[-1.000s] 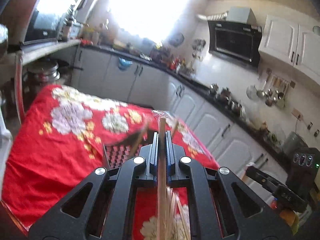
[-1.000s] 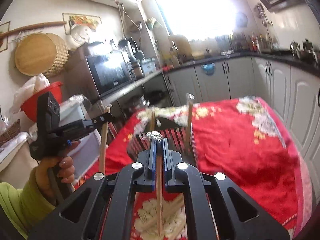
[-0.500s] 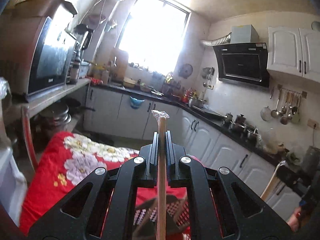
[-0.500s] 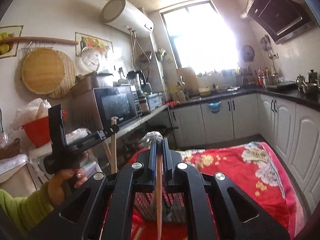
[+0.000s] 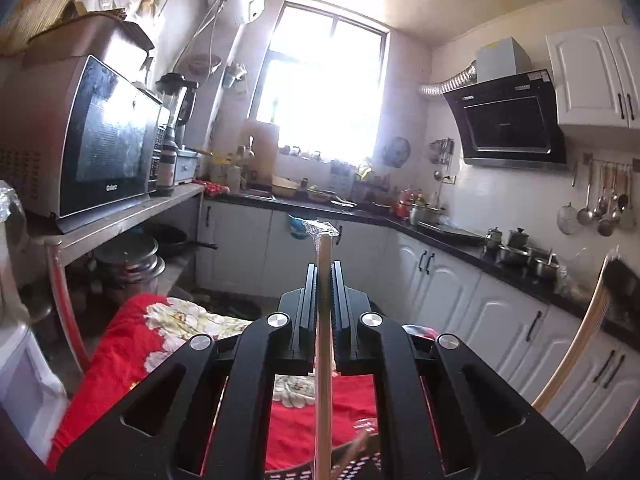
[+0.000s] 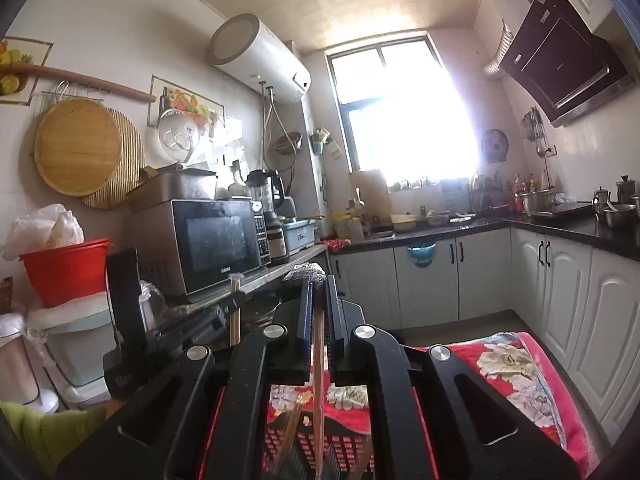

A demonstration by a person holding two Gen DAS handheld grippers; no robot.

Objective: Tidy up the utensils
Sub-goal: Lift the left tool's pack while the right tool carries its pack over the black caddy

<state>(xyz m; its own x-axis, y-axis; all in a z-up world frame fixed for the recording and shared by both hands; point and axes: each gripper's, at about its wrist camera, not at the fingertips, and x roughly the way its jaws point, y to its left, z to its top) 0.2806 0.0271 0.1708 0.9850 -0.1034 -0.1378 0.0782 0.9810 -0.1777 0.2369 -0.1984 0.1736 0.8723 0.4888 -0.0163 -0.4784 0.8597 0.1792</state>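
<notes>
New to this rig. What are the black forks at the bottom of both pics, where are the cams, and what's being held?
No robot here: a person carries a handheld two-finger gripper in each hand, and each has a fisheye camera looking forward along its fingers. The black forks are the grippers' own bodies.

Left wrist view: the left gripper is shut on a wooden chopstick with a wrapped tip, pointing across a home kitchen toward the window.

Right wrist view: the right gripper is shut on its own chopstick. The left gripper also shows here at lower left, held by a person in a green sleeve.

Below both is a table with a red floral cloth, and on it a black slotted basket with more chopsticks inside.
</notes>
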